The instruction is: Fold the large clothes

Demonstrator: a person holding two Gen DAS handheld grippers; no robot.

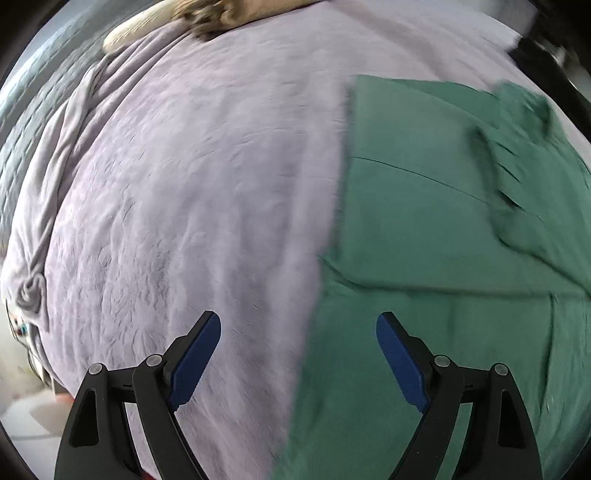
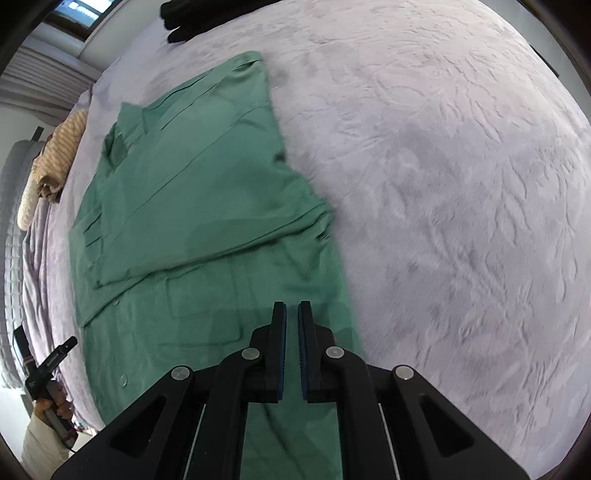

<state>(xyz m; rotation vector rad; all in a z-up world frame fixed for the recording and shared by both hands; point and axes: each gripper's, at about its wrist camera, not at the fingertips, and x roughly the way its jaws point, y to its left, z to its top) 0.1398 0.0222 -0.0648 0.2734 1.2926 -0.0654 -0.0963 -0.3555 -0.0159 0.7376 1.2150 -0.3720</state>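
We see broad bare lilac bedspread (image 2: 461, 184) to the right of the green shirt (image 2: 207, 206), offering open passage; in the left wrist view it lies equally unobstructed to the shirt's left. Along the far edges we note obstacles: a dark folded pile (image 2: 207, 14), a tan striped cloth (image 2: 62, 147), and bunched bedspread folds (image 1: 62, 155). The left gripper (image 1: 298, 325), jaws wide with nothing between them, hangs clear above the shirt's edge.
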